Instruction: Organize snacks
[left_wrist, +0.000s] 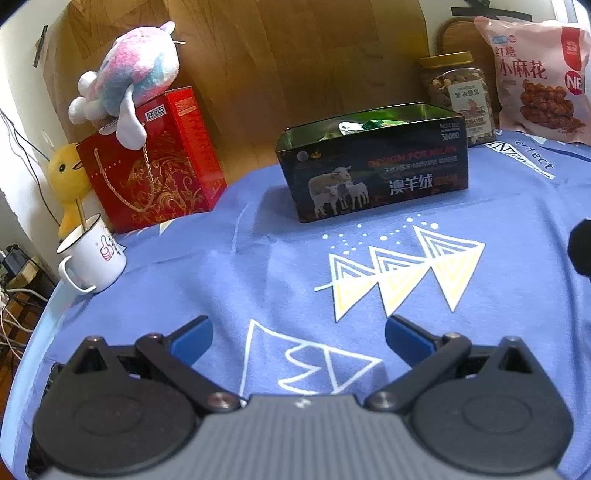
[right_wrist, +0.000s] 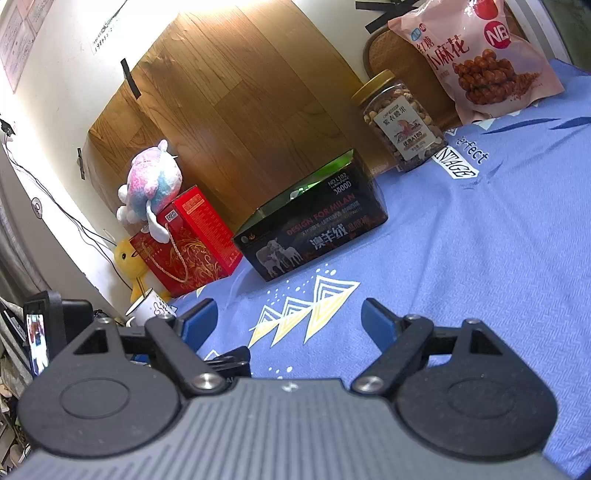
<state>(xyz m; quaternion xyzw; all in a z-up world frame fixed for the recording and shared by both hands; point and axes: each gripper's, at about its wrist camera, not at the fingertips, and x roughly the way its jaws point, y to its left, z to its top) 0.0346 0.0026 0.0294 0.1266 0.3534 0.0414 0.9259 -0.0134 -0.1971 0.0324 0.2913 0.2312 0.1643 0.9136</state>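
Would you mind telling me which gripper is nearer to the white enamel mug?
Left. The left gripper hovers open over the blue cloth with the white enamel mug just ahead on its left. The right gripper, also open, sits farther right; from there the mug peeks past its left finger.

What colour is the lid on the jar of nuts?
Gold; the lid on the jar shows best in the right wrist view.

tin (left_wrist: 373, 166) contents mostly hidden by wall | pink snack bag (left_wrist: 535, 74) cut off right | jar (right_wrist: 402, 122) label perhaps unreadable

1 tin (left_wrist: 373, 173), 1 jar (left_wrist: 458, 98), 2 plush toys (left_wrist: 136, 77), 1 mug (left_wrist: 92, 258)
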